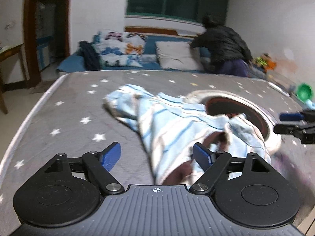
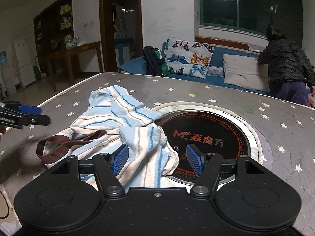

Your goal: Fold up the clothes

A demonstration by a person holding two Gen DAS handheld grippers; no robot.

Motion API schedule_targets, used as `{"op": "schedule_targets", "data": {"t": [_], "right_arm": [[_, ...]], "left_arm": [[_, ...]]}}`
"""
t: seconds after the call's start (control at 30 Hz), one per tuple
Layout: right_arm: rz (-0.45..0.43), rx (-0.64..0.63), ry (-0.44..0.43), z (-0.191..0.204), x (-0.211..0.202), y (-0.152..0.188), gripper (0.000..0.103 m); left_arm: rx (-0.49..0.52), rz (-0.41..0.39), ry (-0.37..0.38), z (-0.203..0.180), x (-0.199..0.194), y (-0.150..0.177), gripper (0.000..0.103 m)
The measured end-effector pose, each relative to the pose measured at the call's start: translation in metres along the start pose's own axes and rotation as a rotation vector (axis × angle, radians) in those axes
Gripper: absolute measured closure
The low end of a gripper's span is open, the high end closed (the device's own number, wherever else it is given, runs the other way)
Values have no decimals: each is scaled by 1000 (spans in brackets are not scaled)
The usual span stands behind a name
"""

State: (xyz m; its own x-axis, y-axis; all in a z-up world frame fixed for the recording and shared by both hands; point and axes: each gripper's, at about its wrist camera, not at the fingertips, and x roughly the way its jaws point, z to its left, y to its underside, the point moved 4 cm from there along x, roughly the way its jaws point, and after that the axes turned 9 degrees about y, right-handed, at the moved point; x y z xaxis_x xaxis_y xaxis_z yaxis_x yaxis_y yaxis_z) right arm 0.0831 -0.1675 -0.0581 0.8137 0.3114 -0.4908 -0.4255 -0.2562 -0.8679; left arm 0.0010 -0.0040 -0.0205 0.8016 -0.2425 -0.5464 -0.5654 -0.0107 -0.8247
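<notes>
Striped shirt (image 2: 122, 129) lies crumpled in a loose heap on the star-print table cover (image 2: 216, 90), not folded; its brown neck opening (image 2: 59, 143) faces seven o'clock and one corner spills over the rim of the round cooktop (image 2: 206, 137) set into the table at its three o'clock. Right gripper (image 2: 157, 160) hangs low over the near edge of the cloth with its jaws spread wide and nothing between them; one blue pad (image 2: 120, 159) sits above the fabric, the other above the cooktop glass, which reads as lining up on the hem. Left gripper (image 1: 156, 156) is likewise spread and empty, its far pad just beside the cloth near the collar side, so the two seem to flank the heap from nine and three o'clock; whether this is before a fold or after letting go, I cannot tell. Beyond the table, at twelve o'clock, a blue couch (image 2: 216, 59) holds a butterfly cushion (image 2: 189, 57), a grey cushion (image 2: 242, 72) and a dark backpack (image 2: 155, 61); a person in a dark jacket (image 2: 285, 64) bends over it at two o'clock, under a dark window (image 2: 246, 5).
</notes>
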Motion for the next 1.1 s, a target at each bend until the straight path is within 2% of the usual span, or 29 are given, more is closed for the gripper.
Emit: {"op": "schedule_targets", "data": {"t": [0.1, 0.4, 0.5, 0.57, 0.6, 0.63, 0.67, 0.77, 0.93, 1.0, 1.1], "right_arm": [[3, -10, -6, 3, 0, -1, 34], [17, -26, -15, 10, 3, 0, 34], [22, -31, -18, 12, 4, 0, 34], [25, -34, -20, 14, 5, 0, 34], [26, -35, -21, 15, 5, 0, 34], [28, -37, -22, 16, 6, 0, 34], [28, -39, -23, 17, 5, 0, 34], [26, -45, -24, 19, 8, -2, 34], [27, -50, -23, 22, 7, -2, 34], [27, -54, -21, 22, 6, -2, 34], [30, -52, -22, 22, 8, -1, 34]], "left_arm": [[59, 27, 17, -11, 22, -1, 23], [90, 84, 52, -20, 74, -13, 23], [107, 129, 69, -20, 90, -11, 48], [106, 137, 73, -18, 94, -9, 58], [95, 126, 84, -16, 92, -9, 68], [84, 116, 88, -13, 89, -9, 83], [74, 105, 90, -11, 85, -10, 90], [46, 58, 87, -3, 69, -13, 94], [-7, -22, 39, 13, 36, -18, 95], [-58, -86, -4, 28, 8, -17, 96], [-117, -126, -53, 45, -19, -13, 97]]}}
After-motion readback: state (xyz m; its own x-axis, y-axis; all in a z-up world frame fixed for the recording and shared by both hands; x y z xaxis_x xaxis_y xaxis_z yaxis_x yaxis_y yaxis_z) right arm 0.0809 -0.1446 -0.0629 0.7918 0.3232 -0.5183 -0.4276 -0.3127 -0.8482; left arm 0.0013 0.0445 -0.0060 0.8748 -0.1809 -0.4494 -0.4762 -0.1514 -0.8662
